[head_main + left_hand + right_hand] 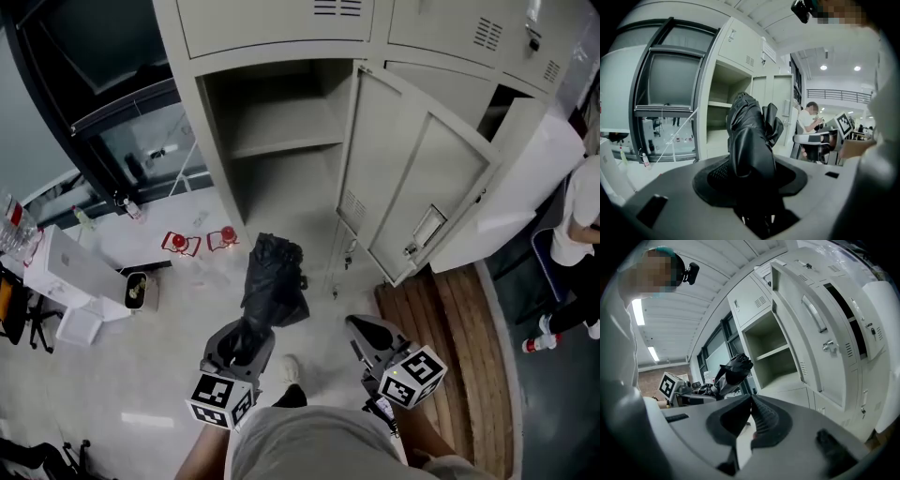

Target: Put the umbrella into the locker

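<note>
- Head view, looking steeply down: a black folded umbrella [274, 281] is held out in front of the person, over a pale floor [169, 394].
- An open locker [220, 141] stands ahead, w/ a shelf [286, 141] across its upper part. Its door [412, 178] is swung out to the right.
- Key relation: the umbrella's long axis runs from the left gripper [242, 345] away from the person, toward the locker opening. The bunched free end is nearest the locker but is seen short of its front edge, not yet inside.
- The space under the shelf lies straight ahead of that free end and slightly to the left, as seen in the left gripper view.
- The left gripper is the one nearer the opening and the only one carrying anything.
- Left gripper: its jaws are clamped on the umbrella's near end and held fairly wide by the bundle. The fabric stands up between them and fills the gap.
- Right gripper [356, 326]: it is held beside the left one, on the person's right, below the open door. Its jaws are closed tip to tip, w/ nothing between them, and it touches neither umbrella nor door.
- Judgement: a forward push along the umbrella's own axis is probably what is called for next. The free end would need to be kept below the shelf and left of the door edge.
</note>
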Motion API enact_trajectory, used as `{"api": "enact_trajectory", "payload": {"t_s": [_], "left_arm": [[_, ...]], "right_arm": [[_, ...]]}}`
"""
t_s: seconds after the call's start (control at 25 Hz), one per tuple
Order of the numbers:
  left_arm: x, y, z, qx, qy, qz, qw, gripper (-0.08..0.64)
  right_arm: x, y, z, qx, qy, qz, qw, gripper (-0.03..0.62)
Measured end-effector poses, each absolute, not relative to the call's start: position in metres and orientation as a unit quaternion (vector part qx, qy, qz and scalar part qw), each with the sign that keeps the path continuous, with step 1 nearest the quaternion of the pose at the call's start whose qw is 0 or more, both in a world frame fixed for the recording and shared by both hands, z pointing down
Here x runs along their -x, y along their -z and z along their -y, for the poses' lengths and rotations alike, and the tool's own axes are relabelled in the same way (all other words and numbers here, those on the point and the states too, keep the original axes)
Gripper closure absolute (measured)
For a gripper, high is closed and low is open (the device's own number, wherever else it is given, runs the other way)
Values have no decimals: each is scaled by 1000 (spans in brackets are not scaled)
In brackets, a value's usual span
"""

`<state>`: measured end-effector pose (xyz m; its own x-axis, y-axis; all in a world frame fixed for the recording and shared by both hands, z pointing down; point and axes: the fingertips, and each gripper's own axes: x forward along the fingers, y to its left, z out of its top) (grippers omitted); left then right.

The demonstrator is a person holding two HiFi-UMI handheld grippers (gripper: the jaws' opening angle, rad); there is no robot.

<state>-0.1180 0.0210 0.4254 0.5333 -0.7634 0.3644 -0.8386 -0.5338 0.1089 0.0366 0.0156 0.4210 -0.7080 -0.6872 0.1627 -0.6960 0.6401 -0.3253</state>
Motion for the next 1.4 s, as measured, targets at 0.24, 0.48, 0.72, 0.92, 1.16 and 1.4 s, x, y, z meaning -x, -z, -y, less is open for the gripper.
{"api": "enact_trajectory", "payload": {"t_s": [0.24, 0.48, 0.72, 0.92, 1.16, 1.4], "left_arm": [[133, -431, 27, -874, -151, 441, 140, 337], [147, -429, 65, -881, -159, 421, 142, 337], [151, -430, 92, -885, -156, 416, 141, 337], [143, -435, 102, -885, -159, 411, 150, 337], [128, -435, 113, -878, -164, 418, 163, 337], [115, -437, 129, -868, -173, 431, 175, 337]], "right_arm": [[-12, -419, 35, -389, -184, 903, 4, 565], [2, -413, 79, -405, -177, 897, -5, 565], [-2, -409, 97, -418, -173, 892, -7, 565], [-9, -409, 106, -421, -175, 890, -5, 565], [-18, -405, 120, -404, -176, 898, -1, 565], [-27, -398, 132, -387, -169, 906, 3, 565]]}}
